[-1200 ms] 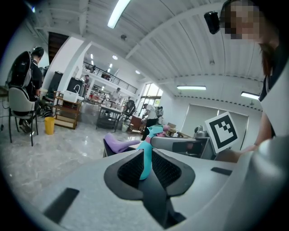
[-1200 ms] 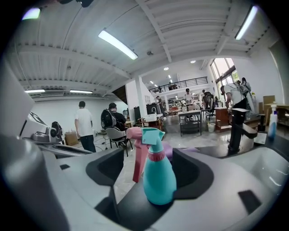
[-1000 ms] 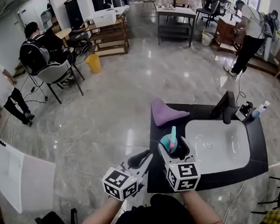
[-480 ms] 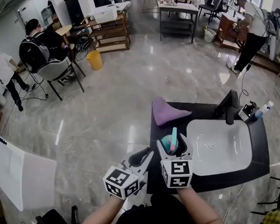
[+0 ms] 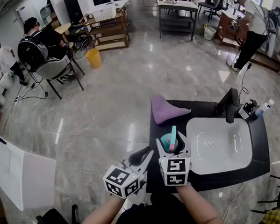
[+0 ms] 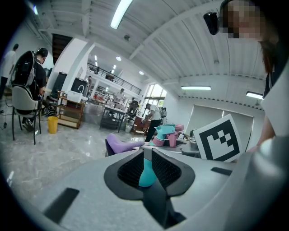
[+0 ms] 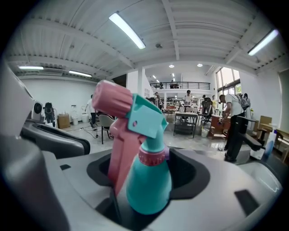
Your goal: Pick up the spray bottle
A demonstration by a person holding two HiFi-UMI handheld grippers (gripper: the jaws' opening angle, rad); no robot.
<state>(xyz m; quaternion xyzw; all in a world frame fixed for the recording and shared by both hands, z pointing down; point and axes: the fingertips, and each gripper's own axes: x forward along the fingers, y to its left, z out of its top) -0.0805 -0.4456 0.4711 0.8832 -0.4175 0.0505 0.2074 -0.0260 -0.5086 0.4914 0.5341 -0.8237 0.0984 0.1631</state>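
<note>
Gripping the spray bottle [image 5: 170, 140] by its teal body, your right gripper [image 5: 173, 147] is clamped on it from both sides. The pink trigger head rises above the jaws and leans to one side in the right gripper view. The bottle is over the front left part of the black counter [image 5: 206, 180], just beside the white sink [image 5: 222, 151]; whether its base is clear of the counter cannot be told. Your left gripper [image 5: 141, 157] hangs just off the counter's left edge, close by the right one. Its jaws are drawn together on nothing, with only a sliver between them through which the bottle's teal shows. A purple cloth [image 5: 164, 110] lies at the counter's back left corner, well apart from the bottle, and a dark tap [image 5: 229, 105] stands behind the sink.
</note>
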